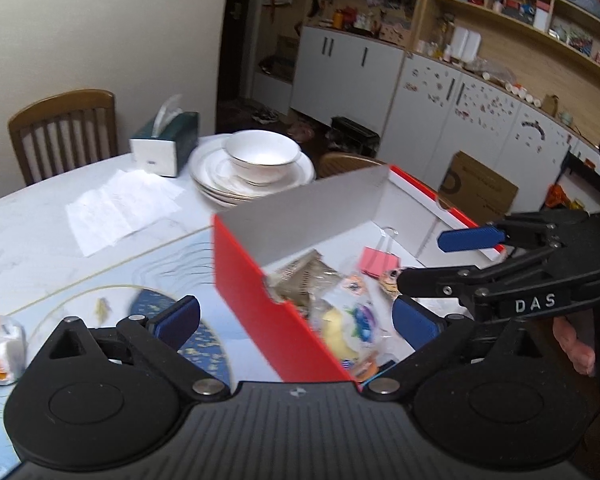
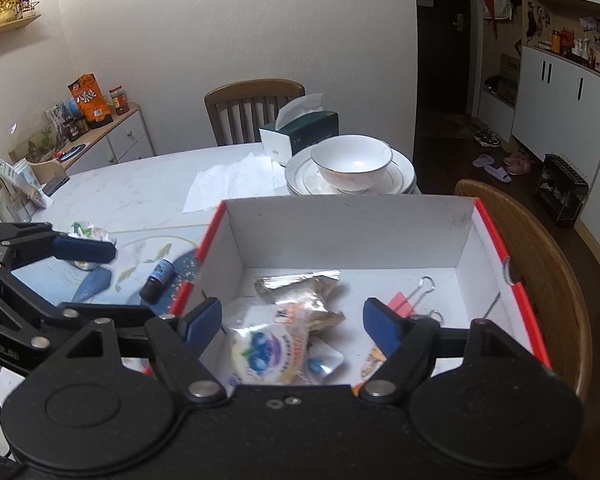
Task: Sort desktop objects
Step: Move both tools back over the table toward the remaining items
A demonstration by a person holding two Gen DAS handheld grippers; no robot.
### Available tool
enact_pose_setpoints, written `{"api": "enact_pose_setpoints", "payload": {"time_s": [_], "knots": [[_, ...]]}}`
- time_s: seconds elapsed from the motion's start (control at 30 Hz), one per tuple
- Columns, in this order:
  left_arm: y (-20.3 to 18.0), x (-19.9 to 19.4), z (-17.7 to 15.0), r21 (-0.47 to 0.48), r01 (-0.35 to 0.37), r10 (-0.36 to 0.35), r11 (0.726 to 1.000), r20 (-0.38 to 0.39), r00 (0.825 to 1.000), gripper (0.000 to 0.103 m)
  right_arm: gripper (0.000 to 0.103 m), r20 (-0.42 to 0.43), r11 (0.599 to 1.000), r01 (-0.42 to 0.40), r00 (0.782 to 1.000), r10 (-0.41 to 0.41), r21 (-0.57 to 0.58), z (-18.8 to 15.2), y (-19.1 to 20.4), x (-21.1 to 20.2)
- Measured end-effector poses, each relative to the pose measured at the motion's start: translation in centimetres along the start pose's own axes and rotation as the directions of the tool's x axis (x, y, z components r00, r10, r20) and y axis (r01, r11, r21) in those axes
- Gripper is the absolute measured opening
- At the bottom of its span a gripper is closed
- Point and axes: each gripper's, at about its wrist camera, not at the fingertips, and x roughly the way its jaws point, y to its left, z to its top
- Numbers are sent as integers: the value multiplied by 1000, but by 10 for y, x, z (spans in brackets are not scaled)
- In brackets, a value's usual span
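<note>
**Box filling, strays left on the mat**

Marble-look tabletop (image 2: 140, 184) fills our view, a blue patterned mat (image 2: 100, 280) laid on its near part. We keep the red-sided white cardboard box (image 2: 340, 228) at twelve o'clock of both cameras, its open top toward us, probably so that each sorted piece drops straight in. Crinkled silver foil packet (image 2: 300, 292), blueberry-printed snack pouch (image 2: 266, 352) and pink binder clip (image 2: 404, 302) already lie on its floor. Outside, at ten o'clock from the right wrist, a small dark dropper bottle (image 2: 158, 282) lies tipped on the mat, unsorted as we judge it.

Our left gripper (image 1: 296, 318) stands wide, straddling the box's near red wall without touching it, holding nothing. Our right gripper (image 2: 292, 324) is also parted, empty, above the pouch.
</note>
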Motion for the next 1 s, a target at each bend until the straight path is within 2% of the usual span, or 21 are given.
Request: {"api": "enact_pose_setpoints", "payload": {"time_s": [0.33,1.0], "knots": [[51,-33,-8,-26,-30,31,999,37,999,103,78,7,1000,-3,1000,3,-8,10,50,11],[160,-76,-41,-74,-87,90,993,39,995,103,78,-15,1000,21,1000,-21,-23,16,141,43]]}}
